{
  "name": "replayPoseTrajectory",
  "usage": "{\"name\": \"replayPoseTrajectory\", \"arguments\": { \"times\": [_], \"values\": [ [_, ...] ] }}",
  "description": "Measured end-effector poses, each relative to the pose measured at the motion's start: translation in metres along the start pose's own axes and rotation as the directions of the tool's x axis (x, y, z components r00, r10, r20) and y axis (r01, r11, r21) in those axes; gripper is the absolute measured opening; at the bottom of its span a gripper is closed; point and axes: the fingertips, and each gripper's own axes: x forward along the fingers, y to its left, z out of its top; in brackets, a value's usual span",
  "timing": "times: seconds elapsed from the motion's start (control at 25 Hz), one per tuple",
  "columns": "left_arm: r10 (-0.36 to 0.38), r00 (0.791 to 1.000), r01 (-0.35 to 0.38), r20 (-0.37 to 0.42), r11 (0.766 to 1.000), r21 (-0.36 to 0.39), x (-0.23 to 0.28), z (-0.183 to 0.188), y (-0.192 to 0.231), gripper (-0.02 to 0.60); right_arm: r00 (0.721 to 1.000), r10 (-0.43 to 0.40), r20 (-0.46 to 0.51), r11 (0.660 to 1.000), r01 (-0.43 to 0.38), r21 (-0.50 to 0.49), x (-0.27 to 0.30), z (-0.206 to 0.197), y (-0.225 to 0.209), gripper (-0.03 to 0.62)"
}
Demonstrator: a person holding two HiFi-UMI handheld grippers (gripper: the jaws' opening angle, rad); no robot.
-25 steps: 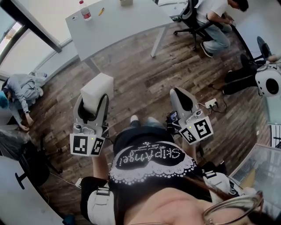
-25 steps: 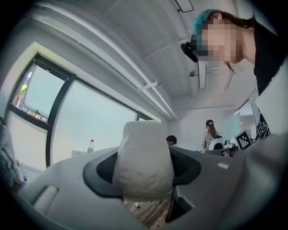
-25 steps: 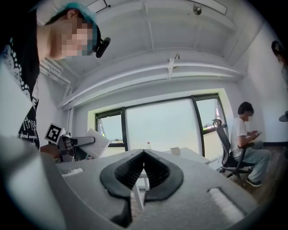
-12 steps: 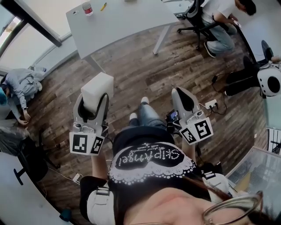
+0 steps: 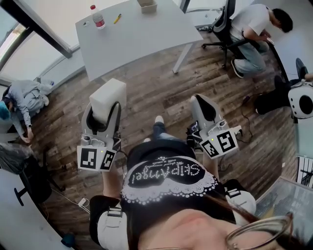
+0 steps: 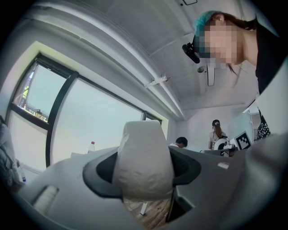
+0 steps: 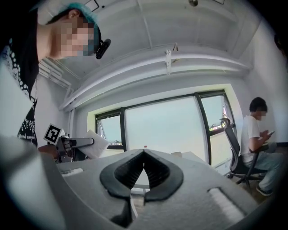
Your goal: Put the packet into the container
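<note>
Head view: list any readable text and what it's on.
"SkipAngel!": studded letters on the person's black top, seen upside down; the spelling is not certain.
Bottle label: too small to read.
Left marker cube, right marker cube: black-and-white squares only, no letters.

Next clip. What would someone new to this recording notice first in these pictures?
The bulky white soft packet stands out first: it is clamped in the left hand-held gripper and juts past the jaws above the wooden floor. Beside it, the right hand-held gripper is shut and empty. Ahead, the white table bears a small beige open box near its far edge.
</note>
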Motion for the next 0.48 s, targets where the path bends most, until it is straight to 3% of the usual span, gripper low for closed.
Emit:
{"name": "replayPoseTrajectory", "arguments": {
  "times": [0.2, 0.48],
  "values": [
    [0.005, 1.000, -0.005, 0.002, 1.000, 0.005, 0.050, 0.001, -0.002, 0.281, 1.000, 0.016, -0.018, 1.000, -0.016, 0.012, 0.029, 0.003, -0.044, 0.003],
    [0.029, 1.000, -0.029, -0.011, 0.999, -0.019, 0.079, -0.008, 0.002, 0.281, 1.000, 0.023, -0.019, 1.000, -0.022, 0.022, 0.044, 0.004, -0.075, 0.002]
  ]
}}
